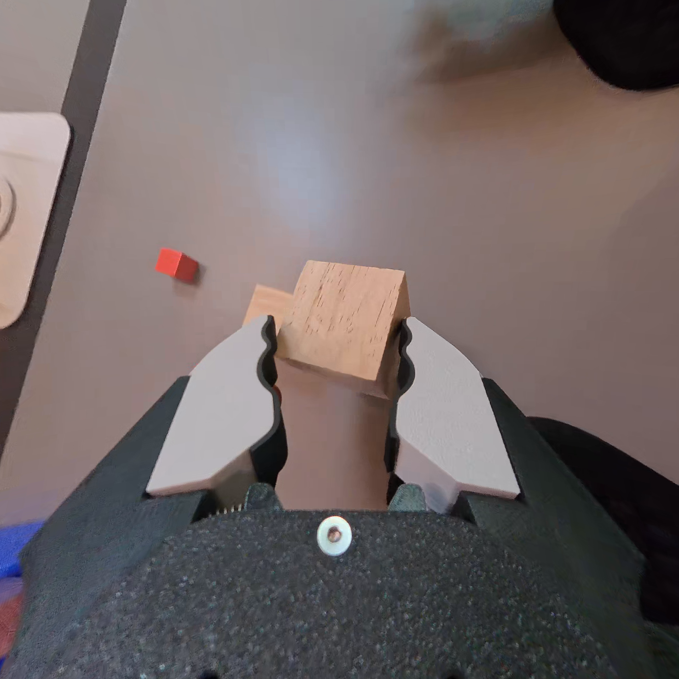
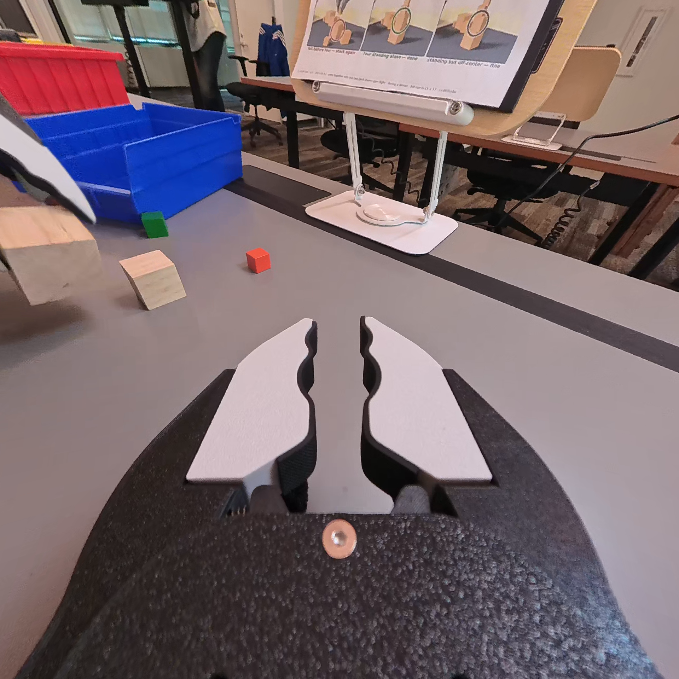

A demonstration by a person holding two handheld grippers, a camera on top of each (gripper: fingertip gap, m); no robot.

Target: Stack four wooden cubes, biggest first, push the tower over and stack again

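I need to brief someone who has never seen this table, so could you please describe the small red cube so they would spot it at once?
Start at the white base plate of the document stand on the grey table. Left of it, in open table, sits the small red cube. It is the smallest block there, bright red, apart from the plain wooden cube and the green cube by the blue plastic bin.

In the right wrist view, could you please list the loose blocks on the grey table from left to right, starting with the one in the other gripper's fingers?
Large wooden block held off the table by the left gripper → smaller wooden block → green cube → red cube.
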